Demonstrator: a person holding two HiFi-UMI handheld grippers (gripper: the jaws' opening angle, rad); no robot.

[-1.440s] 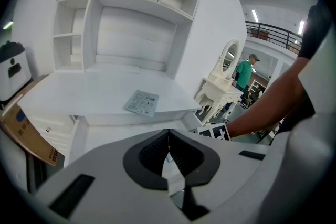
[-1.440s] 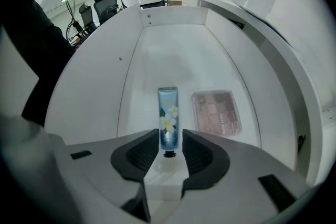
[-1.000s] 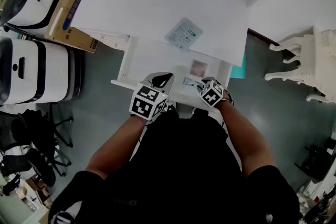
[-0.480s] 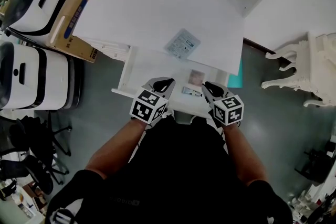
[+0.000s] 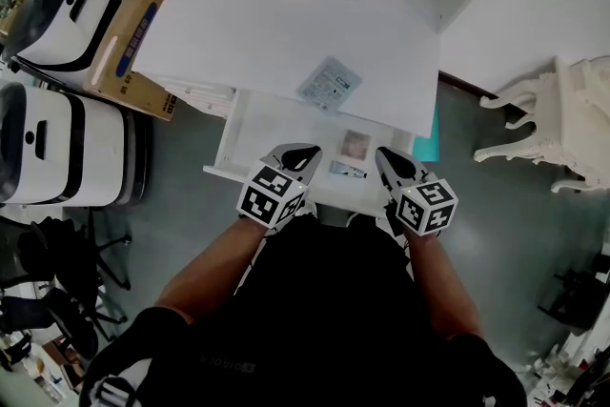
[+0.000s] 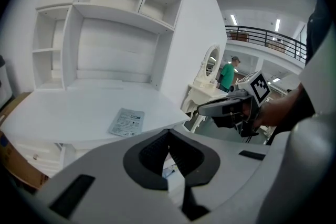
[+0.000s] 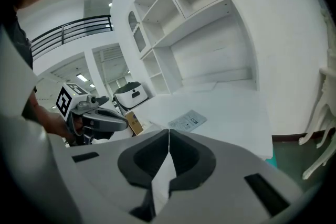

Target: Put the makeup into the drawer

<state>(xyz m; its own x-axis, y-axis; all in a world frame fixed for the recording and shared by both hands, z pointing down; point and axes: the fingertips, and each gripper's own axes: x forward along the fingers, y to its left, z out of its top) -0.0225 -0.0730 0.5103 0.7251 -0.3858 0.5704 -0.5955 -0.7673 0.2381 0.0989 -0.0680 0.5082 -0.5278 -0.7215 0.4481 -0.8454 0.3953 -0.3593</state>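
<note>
Head view: left claw [image 5: 303, 151] and right claw [image 5: 385, 153] sit closed, empty, over the open drawer [image 5: 254, 121] at the front edge of the bench [image 5: 286, 38].

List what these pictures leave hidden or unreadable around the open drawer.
- Packet print: too small to read in every view.
- Pale item and slim item in the drawer: too small and blurred in the head view to identify.
- Drawer's near edge: partly covered by the left gripper and right gripper in the head view.
- Drawer interior in the right gripper view: blocked by that gripper's own body.
</note>
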